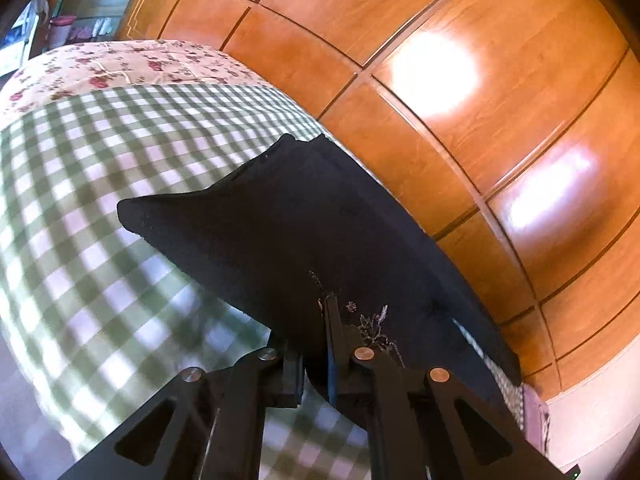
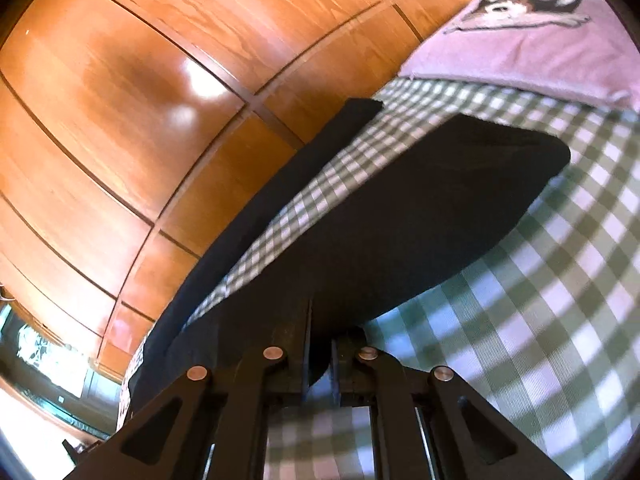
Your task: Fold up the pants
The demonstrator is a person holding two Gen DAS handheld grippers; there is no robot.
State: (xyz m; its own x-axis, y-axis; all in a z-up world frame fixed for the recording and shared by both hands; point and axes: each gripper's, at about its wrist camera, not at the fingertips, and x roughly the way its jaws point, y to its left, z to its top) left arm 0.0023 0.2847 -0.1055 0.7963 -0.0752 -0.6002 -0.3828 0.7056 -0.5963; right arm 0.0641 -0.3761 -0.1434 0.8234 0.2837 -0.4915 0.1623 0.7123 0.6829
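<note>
Dark navy pants (image 1: 280,220) lie along the far edge of a bed covered in a green and white checked sheet (image 1: 100,200). My left gripper (image 1: 320,344) is shut on the near edge of the cloth, beside a small floral print, and holds that edge raised off the sheet. In the right wrist view the pants (image 2: 420,208) stretch away as a lifted dark flap. My right gripper (image 2: 320,352) is shut on its near edge. A second strip of the dark cloth (image 2: 280,200) runs along the bed's edge by the wardrobe.
A glossy orange-brown wooden wardrobe (image 1: 460,100) stands close behind the bed. A floral cover (image 1: 120,64) lies at one end of the bed and a pink blanket with an animal picture (image 2: 520,40) at the other. A dim room corner (image 2: 48,360) shows low left.
</note>
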